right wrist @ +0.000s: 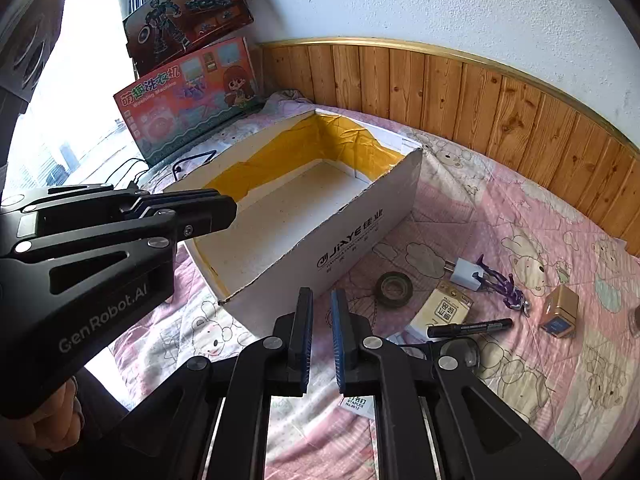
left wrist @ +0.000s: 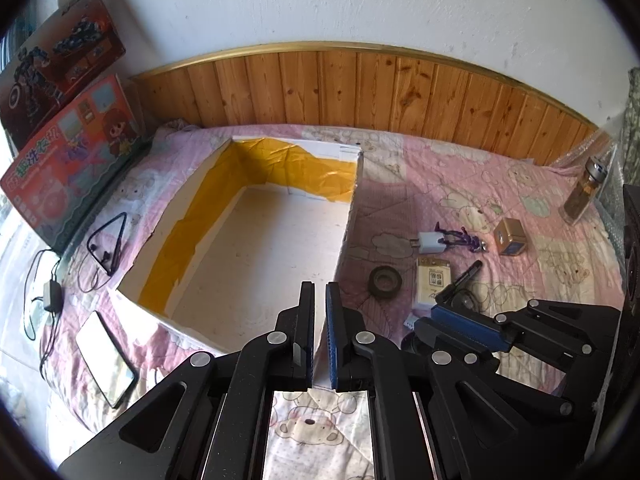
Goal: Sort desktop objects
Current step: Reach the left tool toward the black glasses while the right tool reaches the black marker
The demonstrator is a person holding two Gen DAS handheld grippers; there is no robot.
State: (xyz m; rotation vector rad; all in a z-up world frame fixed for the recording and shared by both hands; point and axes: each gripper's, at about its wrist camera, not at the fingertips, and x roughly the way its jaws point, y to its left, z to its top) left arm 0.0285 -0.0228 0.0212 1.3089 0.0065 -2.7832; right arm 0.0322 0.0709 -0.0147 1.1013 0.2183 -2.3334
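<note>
Hovering clenched and empty, the left gripper (left wrist: 319, 286) hangs over the near edge of the white box (left wrist: 256, 240), and the right gripper (right wrist: 322, 294), likewise closed on nothing, sits beside it. Only the left view shows a phone (left wrist: 106, 364); only the right view shows the staples packet (right wrist: 356, 402). The tape roll (right wrist: 394, 288), charger (right wrist: 466, 274) and marker (right wrist: 470, 328) lie on the quilt right of the box.

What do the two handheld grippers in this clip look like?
Both are matte black plastic linkages with silver round pivot pins. Each of the left gripper and right gripper has two flat narrow fingers with ribbed blue pads on the inner faces. White "GenRobot.AI" lettering runs along the left gripper's side.
</note>
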